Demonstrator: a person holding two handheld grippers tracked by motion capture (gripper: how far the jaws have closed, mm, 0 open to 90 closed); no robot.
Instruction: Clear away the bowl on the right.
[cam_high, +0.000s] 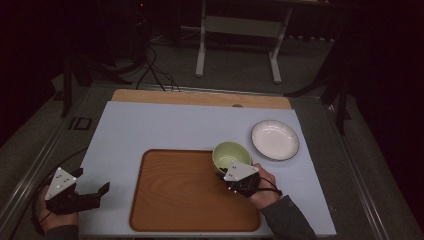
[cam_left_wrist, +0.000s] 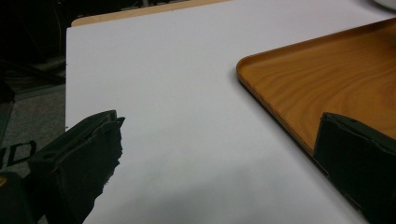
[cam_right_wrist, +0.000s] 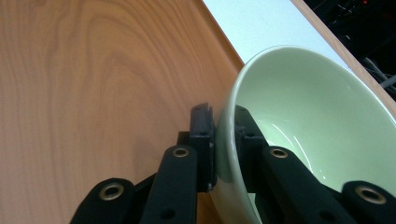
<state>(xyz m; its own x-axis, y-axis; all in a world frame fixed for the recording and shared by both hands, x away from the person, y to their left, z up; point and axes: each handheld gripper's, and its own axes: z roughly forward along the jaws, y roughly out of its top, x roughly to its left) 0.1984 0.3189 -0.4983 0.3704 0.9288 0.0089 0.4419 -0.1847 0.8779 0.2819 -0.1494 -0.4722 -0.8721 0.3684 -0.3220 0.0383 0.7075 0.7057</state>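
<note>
A pale green bowl (cam_high: 231, 155) hangs over the far right corner of the wooden tray (cam_high: 185, 192). My right gripper (cam_high: 226, 172) is shut on the bowl's near rim. In the right gripper view one jaw presses outside the green bowl (cam_right_wrist: 317, 116) wall and the other inside, with my right gripper (cam_right_wrist: 225, 140) clamped on the rim above the tray (cam_right_wrist: 93, 93). My left gripper (cam_high: 92, 186) stands open over the white mat at the front left, with nothing between its jaws. In the left gripper view my left gripper (cam_left_wrist: 217, 140) frames bare mat beside the tray (cam_left_wrist: 327, 79) corner.
A white plate (cam_high: 274, 139) with a dark rim lies on the white mat (cam_high: 165, 127) to the right of the bowl. A wooden board edge (cam_high: 200, 97) runs along the mat's far side. Cables and a table frame stand on the floor beyond.
</note>
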